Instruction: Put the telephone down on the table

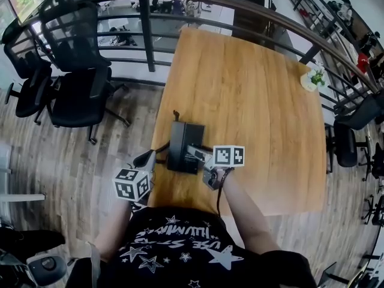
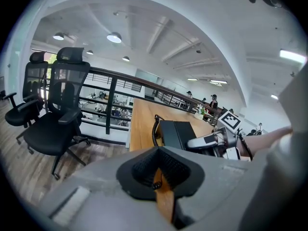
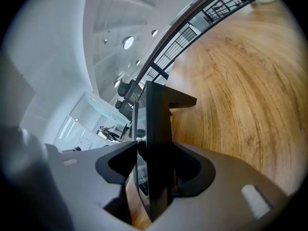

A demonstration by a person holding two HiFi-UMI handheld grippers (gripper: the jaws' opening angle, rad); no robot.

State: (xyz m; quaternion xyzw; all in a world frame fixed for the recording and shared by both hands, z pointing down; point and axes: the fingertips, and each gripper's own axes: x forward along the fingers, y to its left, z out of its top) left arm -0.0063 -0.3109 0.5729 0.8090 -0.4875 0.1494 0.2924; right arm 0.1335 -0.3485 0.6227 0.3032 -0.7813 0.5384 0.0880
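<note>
One flat black telephone [image 1: 183, 146] between right gripper's [image 3: 155, 154] parted jaws; left gripper [image 2: 157, 183] pinches cord [image 2: 154, 129]

Black telephone [image 1: 184, 147]; light wood-grain table [image 1: 252, 89]; black mesh chairs [image 1: 75, 41].

The person wears a black short-sleeved T-shirt [image 1: 174, 248] scattered with white stars and white lettering. The left gripper [image 1: 147, 158] and right gripper [image 1: 193, 153] are grey moulded tools with black ribbed pads [image 2: 144, 168] lining the jaws. Each carries a white marker cube [image 1: 132, 185] printed with black squares. A thin black cable [image 1: 219, 198] trails from the right one.
</note>
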